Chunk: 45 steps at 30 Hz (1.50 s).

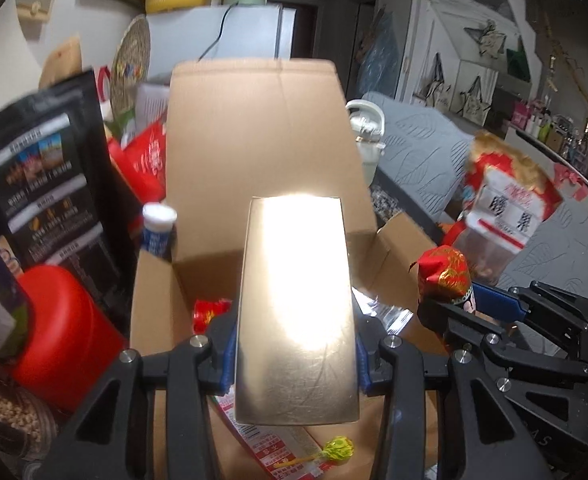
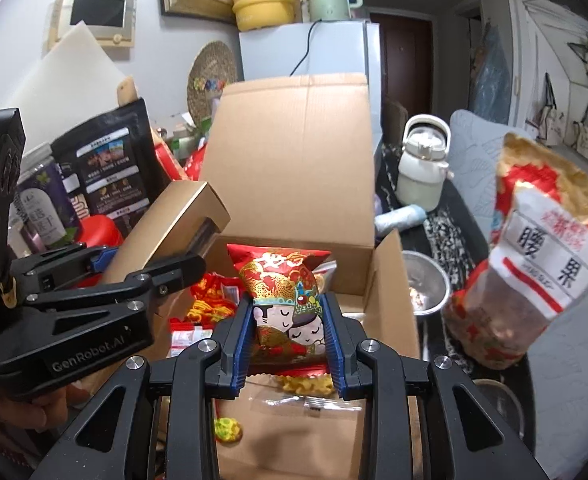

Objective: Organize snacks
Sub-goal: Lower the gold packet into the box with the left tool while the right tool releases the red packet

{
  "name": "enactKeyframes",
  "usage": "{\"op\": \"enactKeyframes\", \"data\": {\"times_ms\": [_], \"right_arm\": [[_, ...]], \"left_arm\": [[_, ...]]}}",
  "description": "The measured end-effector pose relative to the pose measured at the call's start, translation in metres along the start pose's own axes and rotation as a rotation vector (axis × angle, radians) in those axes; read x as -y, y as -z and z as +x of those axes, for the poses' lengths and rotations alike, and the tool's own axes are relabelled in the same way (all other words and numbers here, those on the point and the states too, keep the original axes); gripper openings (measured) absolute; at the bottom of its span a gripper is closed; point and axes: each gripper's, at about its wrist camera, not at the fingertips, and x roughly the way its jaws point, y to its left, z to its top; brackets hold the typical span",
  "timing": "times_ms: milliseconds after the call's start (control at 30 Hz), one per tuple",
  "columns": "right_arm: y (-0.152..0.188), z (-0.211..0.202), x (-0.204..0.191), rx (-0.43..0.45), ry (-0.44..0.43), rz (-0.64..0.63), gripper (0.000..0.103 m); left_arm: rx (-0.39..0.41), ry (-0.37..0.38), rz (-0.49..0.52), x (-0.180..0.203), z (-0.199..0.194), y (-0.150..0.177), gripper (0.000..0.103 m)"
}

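My left gripper [image 1: 294, 340] is shut on a shiny gold carton [image 1: 298, 300] and holds it over the open cardboard box [image 1: 253, 128]. In the right wrist view this gripper [image 2: 149, 276] and its gold carton [image 2: 173, 220] sit at the box's left wall. My right gripper [image 2: 287, 320] is shut on a red snack packet with a cartoon couple [image 2: 285, 292], above the cardboard box [image 2: 294, 140]. The left wrist view shows the right gripper [image 1: 454, 304] beside the box with the red packet [image 1: 446, 272]. Inside the box lie red packets [image 2: 209, 300], a clear bag and a green lollipop [image 2: 227, 430].
A cashew bag [image 2: 542, 264] stands at the right. To the left are a black pouch [image 1: 41, 176], a red-lidded jar [image 1: 61, 332] and a small blue-white bottle [image 1: 157, 228]. A white kettle [image 2: 424, 168] and a metal bowl [image 2: 426, 280] sit right of the box.
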Motion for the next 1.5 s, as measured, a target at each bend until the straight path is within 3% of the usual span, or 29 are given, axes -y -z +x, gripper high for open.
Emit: {"op": "enactKeyframes", "data": {"times_ms": [500, 633, 900, 1233, 1500], "right_arm": [[0.01, 0.048, 0.003, -0.133, 0.029, -0.016, 0.032], [0.015, 0.054, 0.007, -0.159, 0.036, 0.004, 0.032], [0.021, 0.053, 0.011, -0.194, 0.055, 0.024, 0.049], [0.016, 0.031, 0.008, -0.176, 0.092, 0.023, 0.049], [0.004, -0.003, 0.002, -0.114, 0.112, 0.014, 0.049]], "left_arm": [[-0.198, -0.064, -0.019, -0.005, 0.049, 0.016, 0.043], [-0.217, -0.097, -0.004, -0.002, 0.057, 0.021, 0.043], [-0.307, -0.098, -0.041, -0.007, 0.072, 0.025, 0.045], [-0.241, -0.127, -0.028, -0.001, 0.04, 0.017, 0.049], [-0.164, -0.126, -0.029, 0.004, 0.001, 0.001, 0.049]]}}
